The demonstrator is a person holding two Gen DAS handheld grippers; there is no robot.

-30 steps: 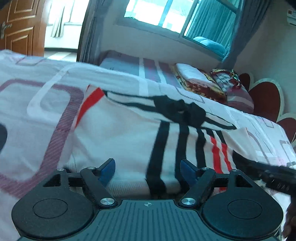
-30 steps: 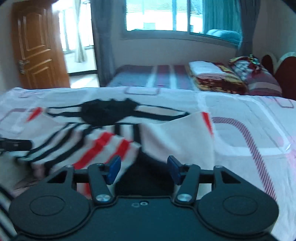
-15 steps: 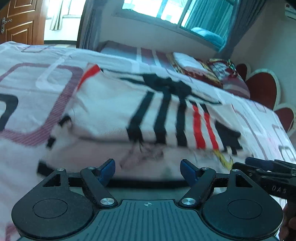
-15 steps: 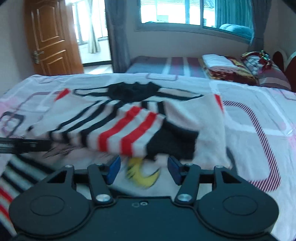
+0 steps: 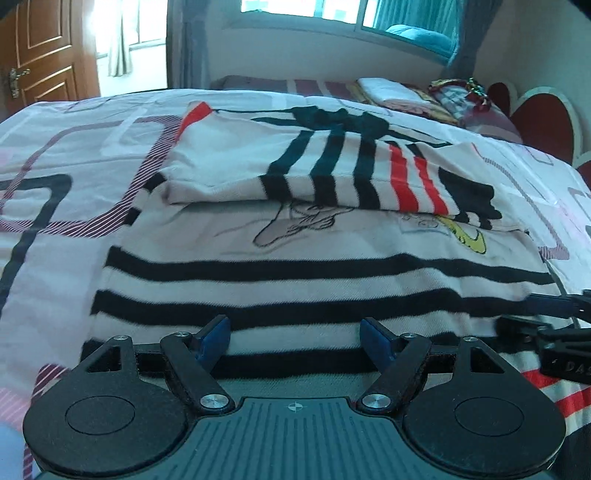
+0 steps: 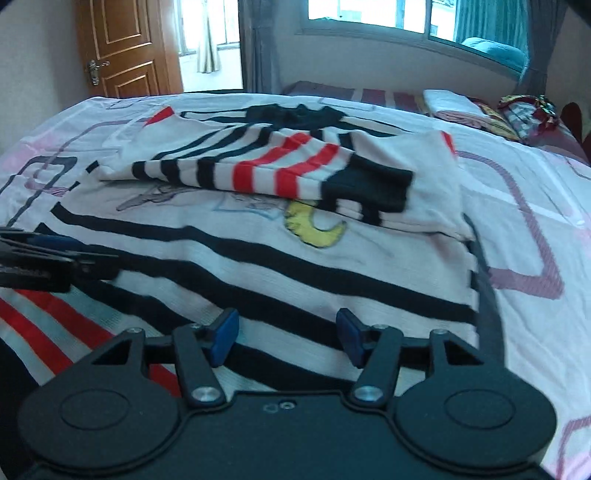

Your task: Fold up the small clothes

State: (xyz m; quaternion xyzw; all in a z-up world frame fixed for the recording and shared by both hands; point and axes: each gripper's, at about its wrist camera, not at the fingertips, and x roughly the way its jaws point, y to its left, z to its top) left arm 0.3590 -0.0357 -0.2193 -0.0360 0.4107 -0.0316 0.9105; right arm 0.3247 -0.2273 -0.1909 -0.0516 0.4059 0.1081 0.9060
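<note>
A white sweater (image 5: 295,273) with black and red stripes lies flat on the bed, with a yellow moon (image 6: 314,229) printed on its chest. Both sleeves (image 5: 332,173) are folded across the upper chest, and the black cuff (image 6: 369,184) lies to the right. My left gripper (image 5: 293,328) hovers open over the lower stripes with nothing between its fingers. My right gripper (image 6: 287,319) is also open and empty over the lower right part of the sweater (image 6: 295,266). Each gripper shows at the edge of the other's view: right gripper (image 5: 554,306), left gripper (image 6: 55,251).
The bedsheet (image 5: 74,155) is pale with purple and black line patterns. Folded blankets and pillows (image 6: 480,110) lie at the far right by a red headboard (image 5: 539,122). A wooden door (image 6: 122,48) and a window (image 6: 369,14) stand beyond the bed.
Both grippers have drawn back from the folded sleeves toward the sweater's lower stripes. The sleeves now lie still across the chest, and much more of the sweater's body shows.
</note>
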